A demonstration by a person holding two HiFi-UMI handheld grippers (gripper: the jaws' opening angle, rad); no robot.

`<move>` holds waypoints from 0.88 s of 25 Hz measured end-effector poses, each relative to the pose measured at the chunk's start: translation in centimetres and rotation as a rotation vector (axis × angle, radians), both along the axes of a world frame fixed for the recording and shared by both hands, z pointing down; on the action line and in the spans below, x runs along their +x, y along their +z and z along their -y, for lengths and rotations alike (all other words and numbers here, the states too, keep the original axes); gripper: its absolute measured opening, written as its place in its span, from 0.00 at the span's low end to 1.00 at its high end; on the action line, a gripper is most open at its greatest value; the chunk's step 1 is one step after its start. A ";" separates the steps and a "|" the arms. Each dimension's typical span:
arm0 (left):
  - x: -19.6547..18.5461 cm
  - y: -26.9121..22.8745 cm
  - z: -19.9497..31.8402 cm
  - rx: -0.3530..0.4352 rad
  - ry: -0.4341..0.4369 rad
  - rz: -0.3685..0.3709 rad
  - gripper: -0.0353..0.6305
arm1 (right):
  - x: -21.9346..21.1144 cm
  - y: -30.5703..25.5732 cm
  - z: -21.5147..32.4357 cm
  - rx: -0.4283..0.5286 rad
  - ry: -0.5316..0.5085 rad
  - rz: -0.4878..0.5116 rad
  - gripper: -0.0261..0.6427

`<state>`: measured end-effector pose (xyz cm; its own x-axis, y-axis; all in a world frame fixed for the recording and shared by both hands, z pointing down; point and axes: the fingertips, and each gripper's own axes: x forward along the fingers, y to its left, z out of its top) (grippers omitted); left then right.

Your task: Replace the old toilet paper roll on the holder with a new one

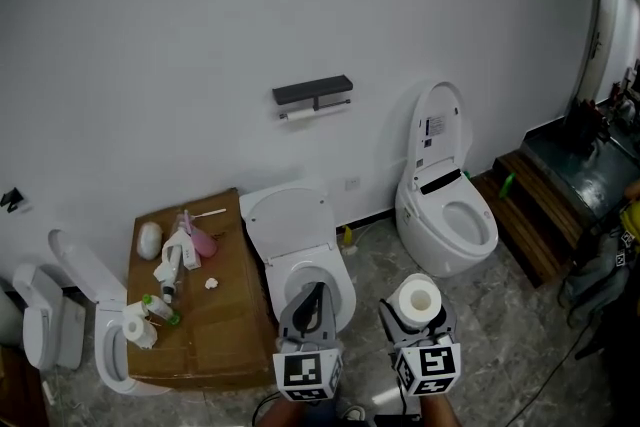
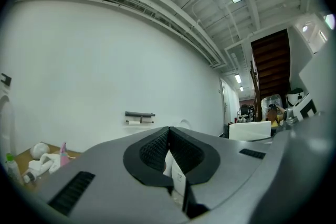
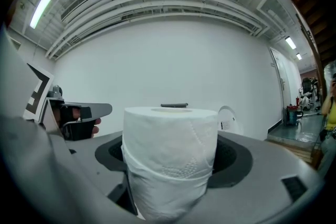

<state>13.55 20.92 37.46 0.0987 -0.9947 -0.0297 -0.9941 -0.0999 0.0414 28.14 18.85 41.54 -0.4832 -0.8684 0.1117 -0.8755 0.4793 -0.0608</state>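
- My right gripper is pinching the new toilet paper roll. The roll stands up tall between the jaws, with its hole facing up.
- In the head view the new roll is low down, at about 5 o'clock.
- My left gripper has its jaws pressed together. It holds nothing.
- The dark holder is on the white wall, far ahead of both grippers at 12 o'clock.
- The old roll is on the holder, just under the dark top. It looks small and thin.
- A white toilet with its lid up is on the floor between me and the holder.
- I think the first part is done: I have the new roll.
- I think most of the job is left. I have to get close to the wall, take the old roll off, and put the new roll on the holder.
- My empty left gripper looks free to take the old roll off.
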 end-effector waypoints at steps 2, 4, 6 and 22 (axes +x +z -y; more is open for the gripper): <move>-0.2 0.3 1.3 0.003 -0.002 -0.004 0.08 | 0.0 0.2 1.3 0.006 0.003 -0.002 0.66; -0.5 0.6 2.8 0.008 -0.001 -0.008 0.08 | -0.2 0.5 2.9 0.012 0.005 -0.006 0.66; -0.9 0.8 4.6 0.011 -0.002 -0.013 0.08 | -0.8 0.6 4.7 0.016 0.003 -0.010 0.66; -11.0 0.6 23.8 0.001 -0.040 -0.031 0.08 | -12.1 0.6 24.9 -0.006 -0.058 -0.014 0.66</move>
<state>2.51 -2.90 38.04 0.0583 -0.9978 -0.0330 -0.9956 -0.0606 0.0720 16.05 -6.01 42.17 -0.5311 -0.8383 0.1232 -0.8470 0.5290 -0.0520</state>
